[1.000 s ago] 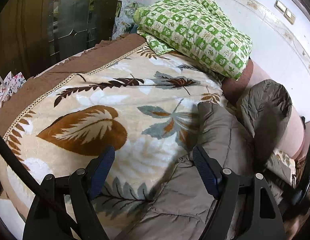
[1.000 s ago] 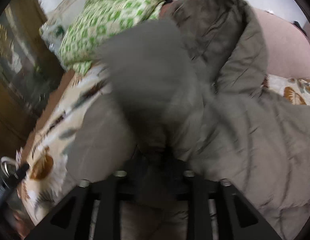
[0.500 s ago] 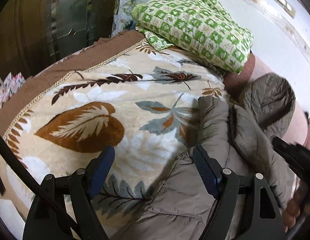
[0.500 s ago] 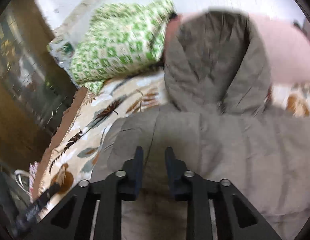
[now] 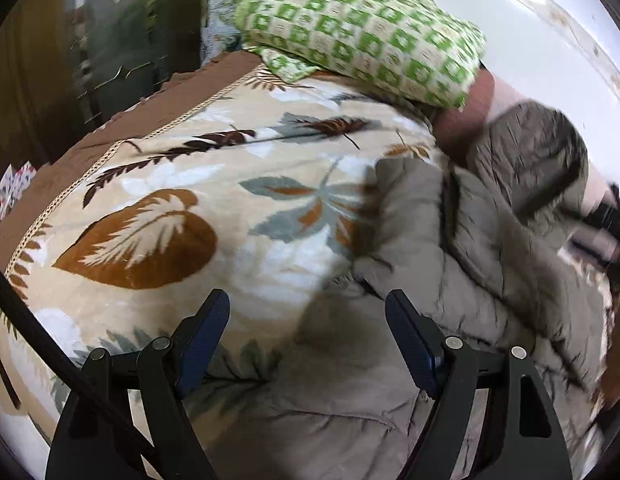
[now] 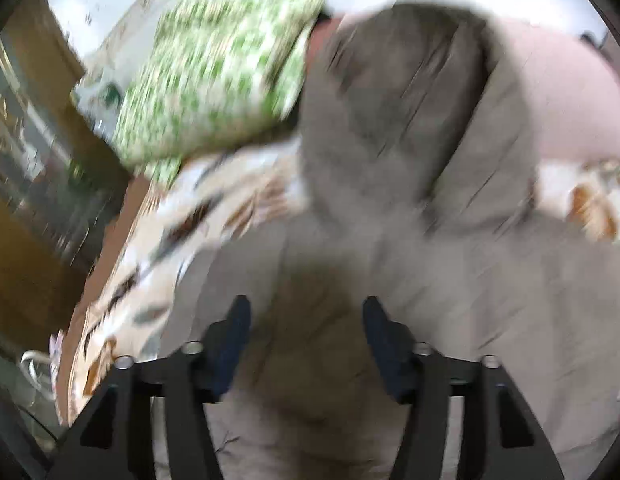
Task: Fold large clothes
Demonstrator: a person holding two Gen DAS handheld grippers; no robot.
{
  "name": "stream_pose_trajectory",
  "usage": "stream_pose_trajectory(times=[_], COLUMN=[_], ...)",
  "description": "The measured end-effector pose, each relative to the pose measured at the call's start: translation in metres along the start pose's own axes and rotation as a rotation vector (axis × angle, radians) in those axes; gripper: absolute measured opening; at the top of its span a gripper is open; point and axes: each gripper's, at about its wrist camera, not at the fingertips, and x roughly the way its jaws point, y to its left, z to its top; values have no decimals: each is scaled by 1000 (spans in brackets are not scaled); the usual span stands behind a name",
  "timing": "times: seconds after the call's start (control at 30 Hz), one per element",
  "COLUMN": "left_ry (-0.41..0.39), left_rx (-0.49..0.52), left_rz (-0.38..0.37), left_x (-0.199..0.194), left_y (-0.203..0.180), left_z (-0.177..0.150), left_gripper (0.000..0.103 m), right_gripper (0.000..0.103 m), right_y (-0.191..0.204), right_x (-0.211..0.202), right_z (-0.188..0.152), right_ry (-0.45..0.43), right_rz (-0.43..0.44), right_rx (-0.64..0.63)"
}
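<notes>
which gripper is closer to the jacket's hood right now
Right. The right gripper hangs open over the grey jacket, its jaws just opened, hood straight ahead. The left gripper is open at the jacket's side edge, farther off.

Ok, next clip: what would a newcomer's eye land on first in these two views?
Probably the grey hooded padded jacket, spread over the leaf-print blanket with its hood toward the wall. Next, the green checked pillow at the bed's far end. Both grippers, left and right, hover open above the jacket; the right's jaws have just been opening, nothing between them.

A home bedroom: a bed (image 5: 122, 128) under a leaf-print blanket (image 5: 214, 216), a green checked pillow (image 5: 369, 36) at its far end against a white wall (image 5: 529, 28).
</notes>
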Motion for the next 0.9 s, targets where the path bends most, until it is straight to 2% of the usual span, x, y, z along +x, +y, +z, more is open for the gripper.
stream_pose_trajectory(times=[0.17, 0.23, 0.3, 0.37, 0.47, 0.63, 0.77, 0.9], left_ry=[36, 31, 28, 34, 24, 63, 88, 83], left_rx=[22, 37, 54, 61, 57, 27, 11, 34], left_rz=[-32, -36, -55, -92, -108, -138, -160, -152], left_x=[8, 9, 10, 11, 13, 24, 31, 30], left_y=[-13, -18, -22, -23, -22, -16, -15, -19], left_z=[-7, -9, -12, -14, -15, -15, -16, -19], left_gripper=[79, 79, 79, 79, 79, 79, 79, 79], right_gripper=[68, 70, 77, 91, 93, 93, 93, 93], right_y=[-25, -29, -32, -33, -39, -46, -44, -46], right_x=[-25, -26, -24, -17, 4, 45, 69, 84], right_z=[64, 91, 122, 145, 180, 210, 226, 236], right_ry=[-90, -120, -157, -186, -207, -200, -203, -184], right_rz=[-104, -92, -61, -49, -24, -19, -52, -93], right_rx=[39, 79, 143, 187, 290, 405, 436, 467])
